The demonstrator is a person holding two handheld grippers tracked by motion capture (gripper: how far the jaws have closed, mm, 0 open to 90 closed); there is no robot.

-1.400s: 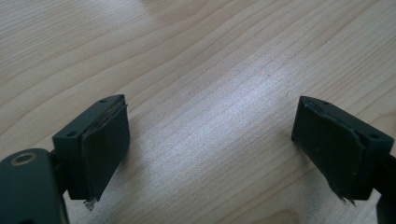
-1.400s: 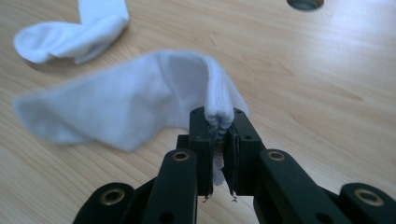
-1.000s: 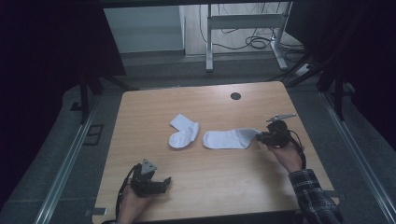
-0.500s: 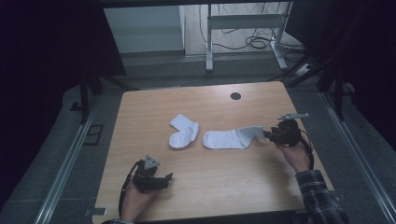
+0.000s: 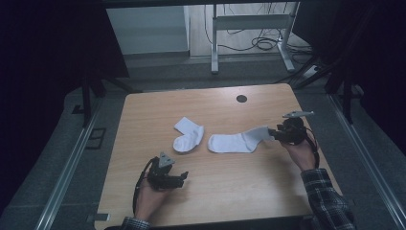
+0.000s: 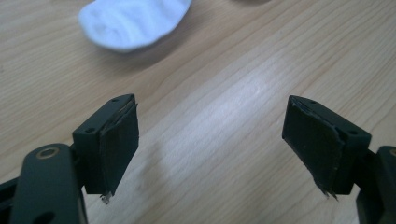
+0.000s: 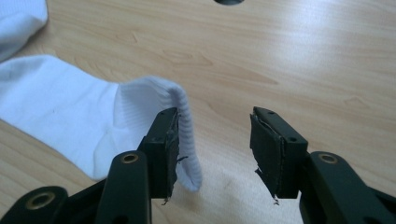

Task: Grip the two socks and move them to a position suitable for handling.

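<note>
Wooden table (image 5: 239, 191) seen from the high view, read left to right. Near the front left edge, the left gripper (image 5: 181, 178) lies low over the tabletop in the person's left hand (image 5: 149, 201), well apart from both socks; the left gripper view shows its jaws spread wide over bare wood, a detail too small to read from above. Just beyond it lies the short folded sock (image 5: 188, 137), whose rounded end appears at the top of the left gripper view (image 6: 133, 21). Beside that, near the table's centre, the longer sock (image 5: 234, 142) lies flat with its cuff end raised toward the right gripper (image 5: 274, 135), held in the right hand (image 5: 299, 152). The right gripper view shows what the overhead camera cannot: the jaws stand partly open, the ribbed cuff (image 7: 184, 126) draped against the inner face of one jaw, with a clear gap to the other, so nothing is clamped. A dark round grommet (image 5: 242, 98) sits toward the far edge.
</note>
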